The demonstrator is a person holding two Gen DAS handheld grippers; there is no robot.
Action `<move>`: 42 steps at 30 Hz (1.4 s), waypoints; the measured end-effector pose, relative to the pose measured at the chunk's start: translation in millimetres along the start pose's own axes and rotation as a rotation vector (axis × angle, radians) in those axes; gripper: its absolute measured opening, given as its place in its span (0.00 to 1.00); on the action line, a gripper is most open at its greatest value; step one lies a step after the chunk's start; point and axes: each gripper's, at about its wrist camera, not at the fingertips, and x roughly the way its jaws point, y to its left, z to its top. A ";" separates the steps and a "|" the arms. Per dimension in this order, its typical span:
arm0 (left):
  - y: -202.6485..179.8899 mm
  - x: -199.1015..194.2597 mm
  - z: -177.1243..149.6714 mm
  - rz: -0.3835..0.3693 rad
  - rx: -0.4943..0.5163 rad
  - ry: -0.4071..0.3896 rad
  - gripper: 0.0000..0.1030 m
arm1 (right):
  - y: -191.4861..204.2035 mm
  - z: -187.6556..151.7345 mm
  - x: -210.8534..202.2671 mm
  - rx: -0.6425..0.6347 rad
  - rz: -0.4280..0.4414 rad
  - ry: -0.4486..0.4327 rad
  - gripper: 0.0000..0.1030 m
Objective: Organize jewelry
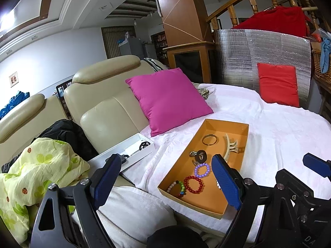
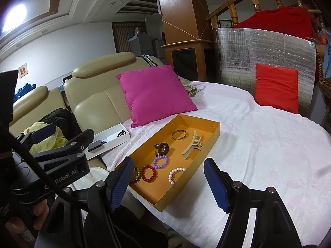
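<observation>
tray (image 2: 209, 142) on the blanket (image 2: 269, 144), sofa back (image 2: 97, 95) to its left. inside tray, far end: bangle (image 2: 179, 134) left of hair claw (image 2: 192, 142). middle: ring piece (image 2: 162, 147). near end: four bead bracelets (image 2: 160, 162) in a rough row. cushion (image 2: 155, 95) behind tray, leaning on sofa back. box (image 2: 112, 137) left of tray. second cushion (image 2: 277, 87) far right, against the foil panel (image 2: 269, 47).

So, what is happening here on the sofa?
A person holds two grippers above an orange tray on a white blanket. Left gripper and right gripper are both open and hold nothing. Bead bracelets, a gold bangle and a hair claw lie in the tray.
</observation>
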 end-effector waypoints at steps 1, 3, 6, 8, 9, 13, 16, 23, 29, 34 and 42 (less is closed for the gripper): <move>0.6 -0.7 -0.3 0.003 -0.002 -0.001 0.87 | -0.1 0.3 0.0 0.000 0.000 0.000 0.72; 2.2 -0.7 -0.6 0.006 -0.004 -0.001 0.87 | 0.7 -0.1 -0.3 0.002 0.001 -0.001 0.72; 4.6 0.0 -0.4 0.008 -0.009 0.000 0.87 | 1.5 0.9 0.0 0.001 0.002 0.000 0.72; 5.6 1.0 -0.1 0.009 -0.011 -0.001 0.87 | 2.0 1.2 -0.2 -0.001 0.001 -0.002 0.72; 6.2 1.0 -0.1 0.010 -0.012 -0.001 0.87 | 2.4 1.6 -0.4 -0.002 0.000 -0.003 0.72; 7.6 0.9 -0.1 0.011 -0.012 -0.002 0.87 | 3.1 3.1 -0.1 -0.001 0.001 -0.003 0.72; 9.1 0.3 -0.1 0.011 -0.016 -0.004 0.87 | 2.8 4.0 0.3 0.003 0.002 -0.002 0.72; 12.4 -0.9 0.2 0.014 -0.028 -0.008 0.87 | 3.5 4.9 -0.9 0.001 -0.001 -0.009 0.72; 12.9 -1.0 -0.2 0.014 -0.031 -0.005 0.87 | 2.9 5.2 -0.7 0.006 0.001 -0.006 0.72; 13.3 -1.6 -0.4 0.014 -0.036 -0.003 0.87 | 2.9 5.0 -0.8 0.008 0.002 -0.007 0.72; 14.6 -3.4 -1.1 0.017 -0.041 0.000 0.87 | 3.2 4.7 -0.4 0.010 0.002 -0.008 0.72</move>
